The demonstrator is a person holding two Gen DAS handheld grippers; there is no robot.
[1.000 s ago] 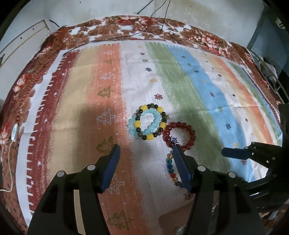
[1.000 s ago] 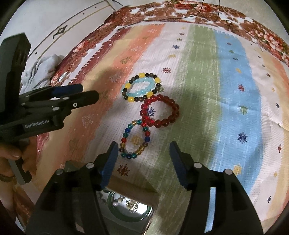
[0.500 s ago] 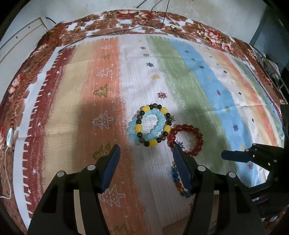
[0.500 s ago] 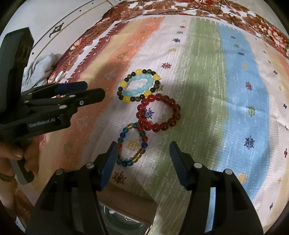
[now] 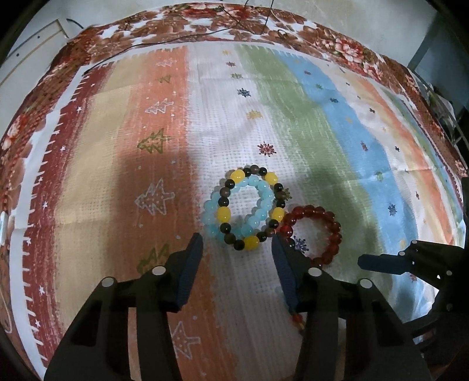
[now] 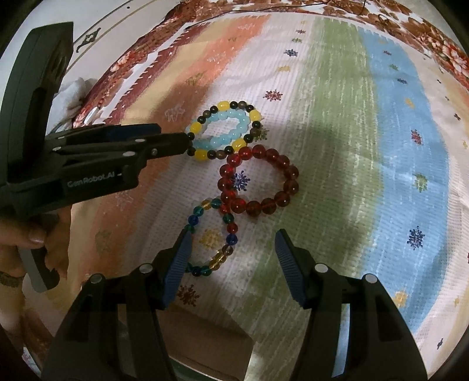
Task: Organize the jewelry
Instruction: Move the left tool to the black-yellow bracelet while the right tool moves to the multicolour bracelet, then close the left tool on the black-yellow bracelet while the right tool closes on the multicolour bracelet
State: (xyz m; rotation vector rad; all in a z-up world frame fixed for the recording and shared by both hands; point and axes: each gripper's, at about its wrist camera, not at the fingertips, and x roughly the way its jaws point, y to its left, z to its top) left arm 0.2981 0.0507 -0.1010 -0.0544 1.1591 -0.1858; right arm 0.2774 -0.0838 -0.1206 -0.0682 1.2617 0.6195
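Several bead bracelets lie touching on the striped cloth (image 5: pixel 293 117). A yellow-and-dark one (image 5: pixel 222 214) (image 6: pixel 199 154) rests on a light blue one (image 5: pixel 261 190) (image 6: pixel 231 134). Beside them is a red one (image 5: pixel 334 234) (image 6: pixel 263 205), then a multicolour one (image 6: pixel 217 258). My left gripper (image 5: pixel 236 238) (image 6: pixel 176 140) hangs low over the yellow-and-dark bracelet. Its jaws are closing around the near rim without pressing. My right gripper (image 6: pixel 233 234) (image 5: pixel 362 260) stands open above the multicolour bracelet, which the left wrist view mostly hides.
A brown floral cloth (image 5: pixel 205 26) borders the striped one, with thin cables (image 5: pixel 249 26) at its far edge. A cardboard box (image 6: pixel 205 337) holding something round lies under my right gripper. A hand (image 6: pixel 29 240) grips the left tool; crumpled white cloth (image 6: pixel 73 93) lies beyond.
Both grippers have come down and closer to the bracelets. The left jaws have narrowed. The bracelets lie where they were.
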